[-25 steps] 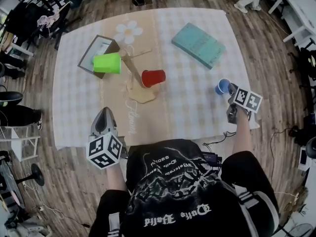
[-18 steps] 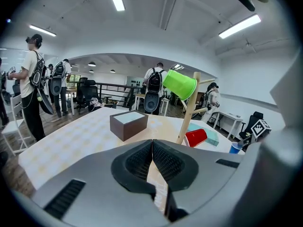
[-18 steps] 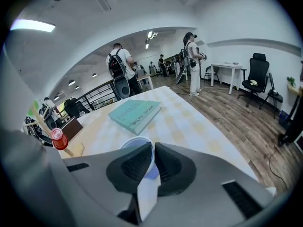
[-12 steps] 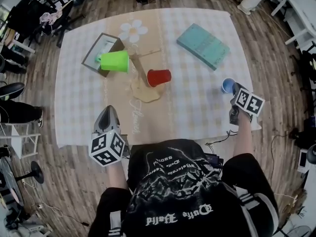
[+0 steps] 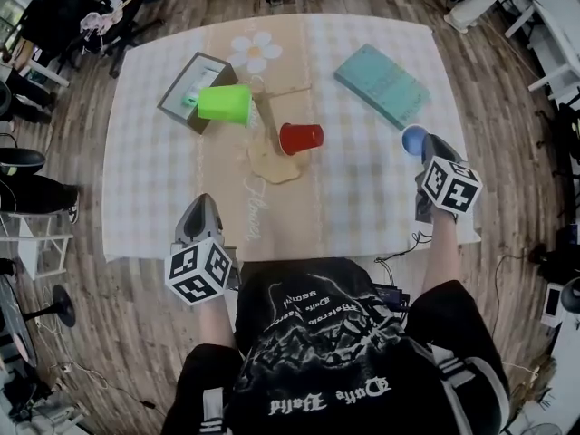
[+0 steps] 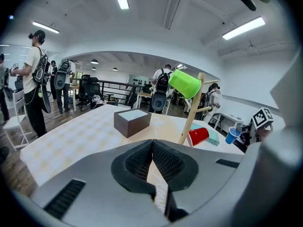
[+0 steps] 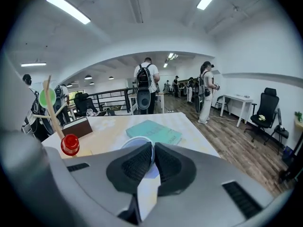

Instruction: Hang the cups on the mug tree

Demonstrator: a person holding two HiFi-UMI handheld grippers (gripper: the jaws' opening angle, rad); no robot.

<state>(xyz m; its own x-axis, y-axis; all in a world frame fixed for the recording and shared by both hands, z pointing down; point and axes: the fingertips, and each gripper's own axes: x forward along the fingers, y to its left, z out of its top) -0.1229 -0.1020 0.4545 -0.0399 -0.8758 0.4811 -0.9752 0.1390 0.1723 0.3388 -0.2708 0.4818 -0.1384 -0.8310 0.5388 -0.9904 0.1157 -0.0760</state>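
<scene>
The wooden mug tree (image 5: 268, 134) stands mid-table on its flat base. A green cup (image 5: 225, 103) hangs on its left peg and a red cup (image 5: 302, 139) on its right peg; both also show in the left gripper view, green cup (image 6: 184, 83) and red cup (image 6: 198, 136). My right gripper (image 5: 424, 150) is shut on the rim of a blue cup (image 5: 413, 140) near the table's right edge. That cup's wall (image 7: 137, 143) sits between the pads. My left gripper (image 5: 198, 217) is shut and holds nothing, at the table's front edge.
A teal book (image 5: 381, 84) lies at the back right, just beyond the blue cup. A brown box (image 5: 192, 91) sits behind the green cup. The checked cloth (image 5: 145, 188) has a tan runner with a flower print (image 5: 256, 53). People and chairs stand around the table.
The right gripper has carried the blue cup a little away from the table's near edge, towards the teal book. The left gripper has hardly moved.
</scene>
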